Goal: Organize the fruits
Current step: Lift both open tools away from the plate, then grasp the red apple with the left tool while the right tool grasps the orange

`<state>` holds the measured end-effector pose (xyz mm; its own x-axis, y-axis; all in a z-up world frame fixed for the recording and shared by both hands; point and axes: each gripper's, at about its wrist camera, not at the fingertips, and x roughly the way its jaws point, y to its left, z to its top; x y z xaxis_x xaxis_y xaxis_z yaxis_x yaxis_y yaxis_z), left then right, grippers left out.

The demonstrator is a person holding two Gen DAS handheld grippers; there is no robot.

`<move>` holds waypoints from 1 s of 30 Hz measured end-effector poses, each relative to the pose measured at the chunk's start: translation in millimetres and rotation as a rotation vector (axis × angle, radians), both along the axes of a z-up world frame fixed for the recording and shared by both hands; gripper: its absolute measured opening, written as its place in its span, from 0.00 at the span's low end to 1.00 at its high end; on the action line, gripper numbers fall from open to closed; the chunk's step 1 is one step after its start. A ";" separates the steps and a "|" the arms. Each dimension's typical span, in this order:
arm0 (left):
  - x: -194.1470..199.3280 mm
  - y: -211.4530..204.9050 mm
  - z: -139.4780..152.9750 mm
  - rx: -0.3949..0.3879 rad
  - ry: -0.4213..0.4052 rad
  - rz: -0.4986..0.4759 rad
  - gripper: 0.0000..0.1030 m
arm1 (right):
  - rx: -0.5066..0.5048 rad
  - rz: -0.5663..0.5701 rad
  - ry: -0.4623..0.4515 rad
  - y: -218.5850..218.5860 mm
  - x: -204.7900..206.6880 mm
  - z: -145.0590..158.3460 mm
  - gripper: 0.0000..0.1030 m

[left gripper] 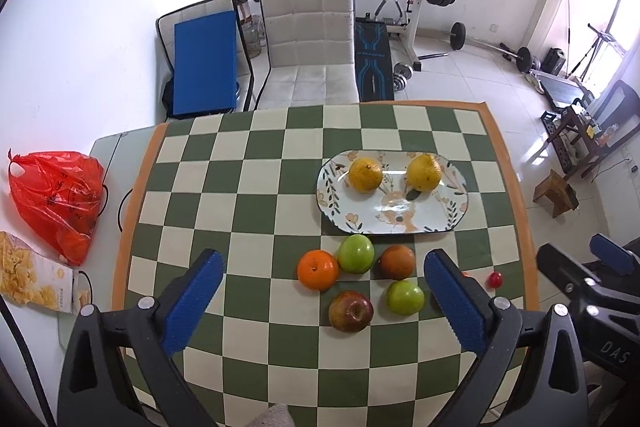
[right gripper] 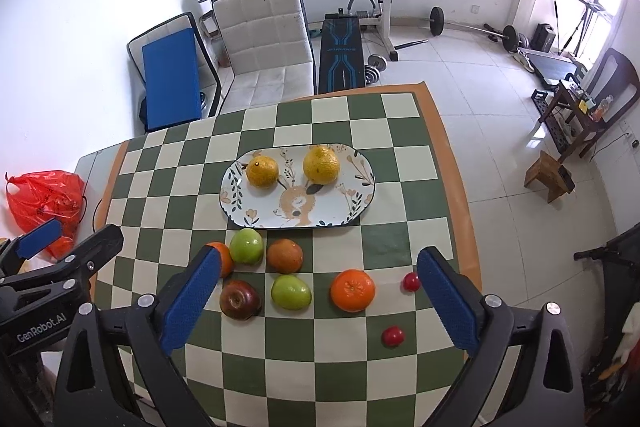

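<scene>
Readable text: "GenRobot.AI" on the left gripper (left gripper: 320, 303) body as seen from the right wrist view; "DAS" on the right gripper (right gripper: 318, 301) body in the left view. Both grippers wide open, holding nothing, above the checked tablecloth (right gripper: 400, 239). Plate (right gripper: 344, 211): 2 yellow citrus (right gripper: 262, 171) (right gripper: 321, 165). On the cloth just before the plate: 2 green apples (right gripper: 247, 246) (right gripper: 291, 291), 1 red apple (right gripper: 240, 299), 2 bright oranges (right gripper: 352, 290) (left gripper: 317, 269), 1 darker orange (right gripper: 284, 255), 2 small red fruits (right gripper: 411, 281) (right gripper: 393, 335)
</scene>
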<state>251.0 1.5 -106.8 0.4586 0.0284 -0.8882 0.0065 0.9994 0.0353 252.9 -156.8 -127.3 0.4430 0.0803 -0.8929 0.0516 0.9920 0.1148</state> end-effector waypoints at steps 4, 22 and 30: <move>7.7 12.0 -28.7 0.017 0.060 0.045 1.00 | 0.004 -0.011 -0.010 -4.5 6.7 -14.5 0.98; 25.6 6.5 -195.0 -0.111 0.536 0.076 1.00 | 0.189 -0.168 0.453 -48.6 35.9 -249.0 0.73; 34.0 -25.0 -237.2 -0.061 0.596 -0.017 0.77 | 0.172 -0.157 0.509 -41.5 43.4 -280.7 0.69</move>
<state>285.0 -23.5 -343.9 -0.1189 -0.0338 -0.9923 0.0236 0.9990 -0.0369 296.3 -198.4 -408.0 -0.0224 0.2115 -0.9771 0.2885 0.9371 0.1962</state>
